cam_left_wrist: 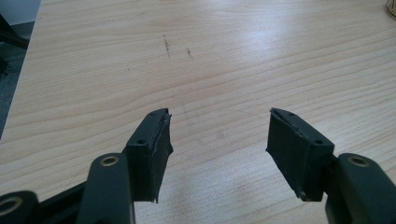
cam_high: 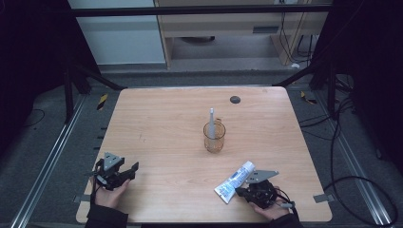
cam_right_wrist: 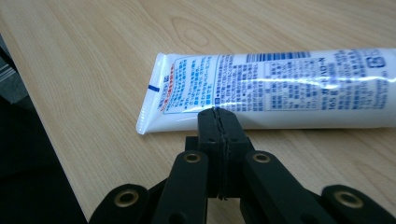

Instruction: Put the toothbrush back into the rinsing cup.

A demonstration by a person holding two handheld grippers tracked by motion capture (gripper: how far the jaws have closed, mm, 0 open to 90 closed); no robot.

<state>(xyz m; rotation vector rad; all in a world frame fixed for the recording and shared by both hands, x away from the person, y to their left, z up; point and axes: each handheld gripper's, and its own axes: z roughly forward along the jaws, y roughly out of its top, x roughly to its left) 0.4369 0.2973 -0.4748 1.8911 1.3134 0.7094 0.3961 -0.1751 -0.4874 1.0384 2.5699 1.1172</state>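
Note:
A white toothpaste tube [cam_high: 234, 182] with blue print lies flat near the table's front right. My right gripper [cam_high: 242, 192] sits just beside it; in the right gripper view the tube [cam_right_wrist: 280, 88] lies crosswise right beyond the gripper [cam_right_wrist: 218, 113], whose jaws are pressed together with nothing between them. An amber glass cup [cam_high: 214, 137] stands at the table's middle with a grey-white toothbrush [cam_high: 211, 122] upright in it. At the front left my left gripper [cam_high: 130, 169] is held open over bare wood, its jaws wide apart [cam_left_wrist: 219, 126].
The wooden table [cam_high: 161, 118] has a small dark round disc [cam_high: 235, 99] near its far edge. The table's left edge [cam_left_wrist: 18, 88] shows in the left gripper view, and its front edge [cam_right_wrist: 51, 140] in the right gripper view. Cables lie on the floor at right.

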